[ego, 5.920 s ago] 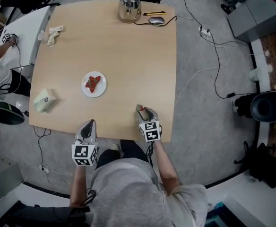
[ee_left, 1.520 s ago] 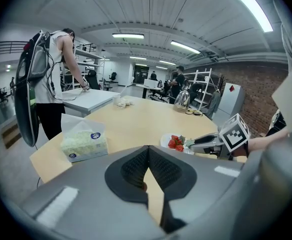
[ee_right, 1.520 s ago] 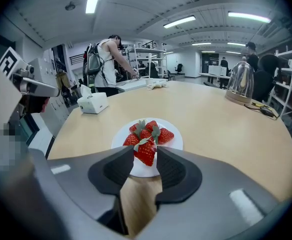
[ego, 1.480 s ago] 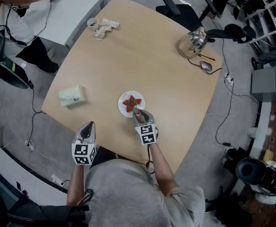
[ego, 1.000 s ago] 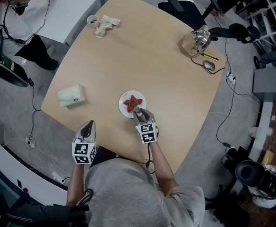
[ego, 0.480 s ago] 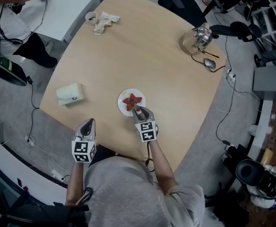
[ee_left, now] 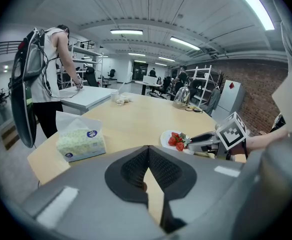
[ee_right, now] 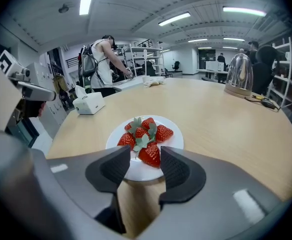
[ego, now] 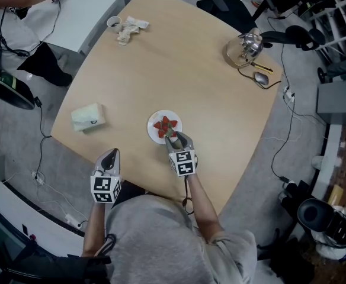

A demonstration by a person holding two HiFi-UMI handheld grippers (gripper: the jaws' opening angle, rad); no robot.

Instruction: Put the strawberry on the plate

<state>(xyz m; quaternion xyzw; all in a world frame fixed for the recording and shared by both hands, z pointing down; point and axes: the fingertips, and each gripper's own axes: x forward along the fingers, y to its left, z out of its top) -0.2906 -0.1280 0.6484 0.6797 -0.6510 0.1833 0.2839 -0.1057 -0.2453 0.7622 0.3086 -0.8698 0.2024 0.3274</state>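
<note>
At the near edge of a pale wooden table [ego: 179,64], a white plate [ego: 151,129] holds a cluster of red strawberries with green leaves. The right gripper [ego: 173,138] hovers at the plate's near rim. Its jaws have just been opening and stand apart, and one strawberry [ee_right: 150,154] lies on the plate between them, clamped by neither pad. The left gripper [ego: 111,157] hangs just off the table's near edge, jaws closed tip to tip on nothing. A tissue box [ego: 87,116] at the left corner bears a round blue label [ee_left: 90,133], its print too small to read. A metal kettle [ego: 247,45] stands by the far right corner.
</note>
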